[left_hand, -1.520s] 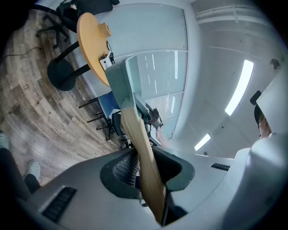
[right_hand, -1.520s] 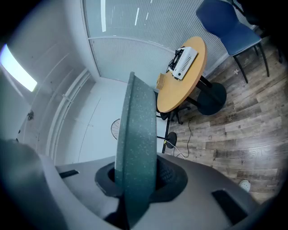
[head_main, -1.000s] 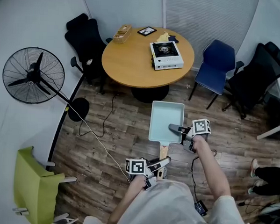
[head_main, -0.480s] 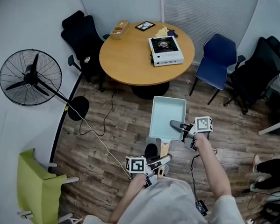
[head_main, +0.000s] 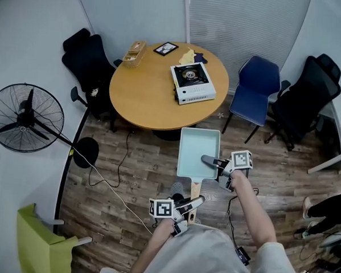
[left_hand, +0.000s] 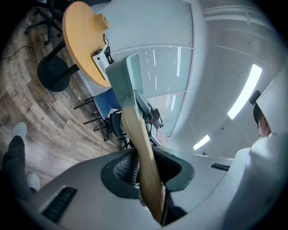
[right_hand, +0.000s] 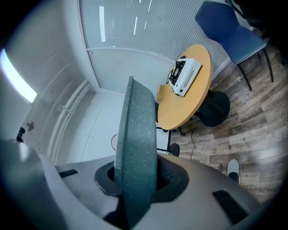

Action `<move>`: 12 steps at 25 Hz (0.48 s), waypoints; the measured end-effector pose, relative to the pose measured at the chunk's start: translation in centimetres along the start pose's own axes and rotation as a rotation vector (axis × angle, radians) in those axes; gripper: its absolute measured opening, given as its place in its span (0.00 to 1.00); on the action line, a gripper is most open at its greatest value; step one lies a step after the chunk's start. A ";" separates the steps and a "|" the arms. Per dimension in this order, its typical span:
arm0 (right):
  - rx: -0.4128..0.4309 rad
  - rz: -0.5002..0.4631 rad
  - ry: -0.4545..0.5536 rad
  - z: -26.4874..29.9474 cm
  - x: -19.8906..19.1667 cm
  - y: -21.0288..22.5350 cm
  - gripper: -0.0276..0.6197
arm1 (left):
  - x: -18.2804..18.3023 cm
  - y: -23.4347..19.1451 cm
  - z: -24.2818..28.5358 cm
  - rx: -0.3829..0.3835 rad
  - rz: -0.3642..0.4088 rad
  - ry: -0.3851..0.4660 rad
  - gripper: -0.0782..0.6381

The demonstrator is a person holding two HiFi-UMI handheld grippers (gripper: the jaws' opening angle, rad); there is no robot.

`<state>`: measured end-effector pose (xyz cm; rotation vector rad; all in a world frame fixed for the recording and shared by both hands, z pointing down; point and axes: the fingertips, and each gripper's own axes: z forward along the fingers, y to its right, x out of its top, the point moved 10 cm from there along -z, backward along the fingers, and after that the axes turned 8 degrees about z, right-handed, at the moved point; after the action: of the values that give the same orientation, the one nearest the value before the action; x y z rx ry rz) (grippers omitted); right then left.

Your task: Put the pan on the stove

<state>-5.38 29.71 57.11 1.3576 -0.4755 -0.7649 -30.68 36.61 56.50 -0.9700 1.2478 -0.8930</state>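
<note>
Head view: pan in the air, stove not reached

Closest to the body, the left gripper (head_main: 197, 199) points forward and about level, forearm tucked in. Its jaws pinch the wooden handle (head_main: 195, 188). The left gripper view confirms this: the handle (left_hand: 140, 143) runs straight up out of the jaws, with a ribbed pad pressed against its side.

A little further out, the right gripper (head_main: 208, 161) comes in from the right on an outstretched forearm, tipped slightly down. It clamps the pan's right wall near the handle end. In the right gripper view the speckled wall (right_hand: 135, 148) stands between the pads and touches them. Those jaws have just eased a touch wider, but the wall is plainly gripped.

The pan (head_main: 197, 149) is pale, rectangular and empty. It hangs open side up over the floor (head_main: 128, 176), handle toward the person and just short of the table (head_main: 138, 91).

Beyond it the stove (head_main: 192, 83) sits on the table's far right part with its burner bare, well apart from the pan.

I judge the pickup done and the carry well along. Left to do: bring the pan over the table, lower it flat onto the burner, then release both grips.
</note>
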 end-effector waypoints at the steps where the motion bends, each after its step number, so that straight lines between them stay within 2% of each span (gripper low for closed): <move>1: 0.005 0.005 0.016 0.3 0.9 0.0 0.18 | 1.1 -0.3 0.2 0.000 0.001 -0.010 0.25; 9: -0.048 -0.055 0.149 2.6 7.7 -1.2 0.19 | 10.0 -2.4 1.5 -0.013 0.007 -0.062 0.24; 12: -0.018 -0.040 0.199 3.9 9.2 -1.0 0.19 | 12.1 -3.1 1.6 -0.015 -0.005 -0.063 0.24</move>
<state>-2.14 20.32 55.66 1.4135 -0.2847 -0.6573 -27.78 24.43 55.39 -1.0058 1.2010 -0.8517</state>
